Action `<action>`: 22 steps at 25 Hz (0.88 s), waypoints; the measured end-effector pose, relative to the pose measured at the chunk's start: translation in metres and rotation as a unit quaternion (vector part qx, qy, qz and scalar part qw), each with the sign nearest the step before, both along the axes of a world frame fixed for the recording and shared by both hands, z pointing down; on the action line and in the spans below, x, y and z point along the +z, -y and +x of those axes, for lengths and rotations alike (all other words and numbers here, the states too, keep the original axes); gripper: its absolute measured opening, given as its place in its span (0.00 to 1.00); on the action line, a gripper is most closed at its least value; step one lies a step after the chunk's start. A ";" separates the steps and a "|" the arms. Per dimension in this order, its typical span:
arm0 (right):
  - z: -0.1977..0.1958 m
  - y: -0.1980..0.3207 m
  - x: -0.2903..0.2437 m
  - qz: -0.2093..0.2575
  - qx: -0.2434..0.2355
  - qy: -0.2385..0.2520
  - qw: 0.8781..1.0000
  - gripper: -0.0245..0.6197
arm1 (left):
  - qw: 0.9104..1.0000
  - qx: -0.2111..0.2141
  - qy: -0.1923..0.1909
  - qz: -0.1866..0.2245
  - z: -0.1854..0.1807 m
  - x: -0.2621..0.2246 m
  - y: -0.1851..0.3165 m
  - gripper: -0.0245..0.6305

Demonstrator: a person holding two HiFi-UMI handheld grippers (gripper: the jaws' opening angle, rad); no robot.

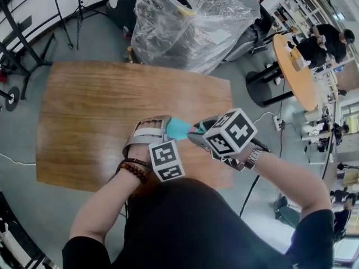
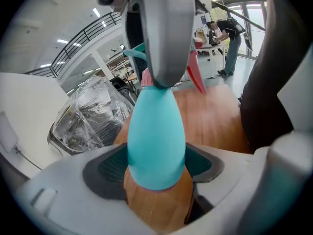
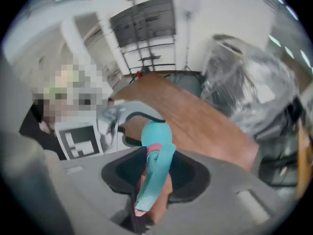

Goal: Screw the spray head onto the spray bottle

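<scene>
- Now, the spray bottle (image 2: pixel 156 146) is up off the counter (image 1: pixel 112 111), over its near edge, with the left gripper (image 1: pixel 162 129) fingers clamped round the fat teal body.
- The right gripper (image 1: pixel 197 132) fingers are closed narrow on the spray head (image 3: pixel 155 175), which sits at the bottle's neck, also above the counter.
- Handling, I'd say: light, smooth plastic with walls that may give. Grip the wide body firmly and turn by the pink collar (image 3: pixel 151 148), not the thin trigger (image 2: pixel 195 77).
- Hard to tell: the threads are covered, so how far the head is seated is unclear, and the opaque body hides any liquid.
</scene>
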State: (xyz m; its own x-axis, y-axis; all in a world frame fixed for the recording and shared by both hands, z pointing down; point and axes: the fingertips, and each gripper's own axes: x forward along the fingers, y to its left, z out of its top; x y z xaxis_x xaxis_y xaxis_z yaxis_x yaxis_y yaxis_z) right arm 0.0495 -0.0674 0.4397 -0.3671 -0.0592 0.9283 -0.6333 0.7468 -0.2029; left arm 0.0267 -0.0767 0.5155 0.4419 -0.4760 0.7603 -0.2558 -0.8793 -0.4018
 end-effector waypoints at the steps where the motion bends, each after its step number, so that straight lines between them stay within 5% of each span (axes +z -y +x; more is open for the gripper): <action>1: 0.000 0.000 0.001 -0.047 0.069 0.032 0.996 0.23 | 1.000 -0.002 -0.002 -0.001 0.000 0.002 -0.001 0.62; 3: 0.001 0.001 0.003 -0.104 0.149 0.075 0.980 0.23 | 1.000 -0.005 -0.008 -0.003 0.000 0.005 -0.002 0.62; 6: 0.003 0.001 0.001 -0.091 0.136 0.079 0.983 0.23 | 1.000 -0.004 -0.017 -0.011 0.005 0.007 -0.005 0.62; 10: 0.002 0.008 -0.027 0.013 0.019 0.077 0.997 0.38 | 0.999 -0.001 -0.024 -0.032 0.003 0.014 -0.009 0.63; 13: -0.003 -0.002 -0.062 0.116 -0.152 0.070 0.979 0.39 | 0.998 0.010 -0.026 -0.058 -0.004 0.021 -0.010 0.63; 15: 0.000 -0.016 -0.072 0.203 -0.311 0.005 0.928 0.39 | 0.997 0.026 -0.028 -0.074 -0.008 0.022 -0.013 0.63; 16: 0.004 -0.022 -0.069 0.251 -0.390 -0.041 0.885 0.39 | 0.996 0.036 -0.028 -0.080 -0.009 0.023 -0.015 0.63; 18: 0.014 -0.033 -0.055 0.327 -0.523 -0.123 0.777 0.39 | 0.994 0.058 -0.030 -0.086 -0.008 0.021 -0.019 0.63; 20: 0.016 -0.046 -0.040 0.363 -0.608 -0.157 0.689 0.39 | 0.992 0.080 -0.032 -0.089 -0.004 0.017 -0.025 0.63; 22: 0.006 -0.056 -0.031 0.384 -0.649 -0.155 0.638 0.39 | 0.990 0.102 -0.035 -0.091 0.001 0.012 -0.031 0.63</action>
State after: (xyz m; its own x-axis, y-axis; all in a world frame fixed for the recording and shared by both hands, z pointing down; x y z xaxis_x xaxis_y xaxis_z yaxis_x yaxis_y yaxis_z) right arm 0.0556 -0.0112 0.4087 -0.3751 -0.3723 0.8489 0.6992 0.4876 0.5228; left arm 0.0277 -0.0456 0.5274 0.5695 -0.2297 0.7892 -0.0864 -0.9716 -0.2205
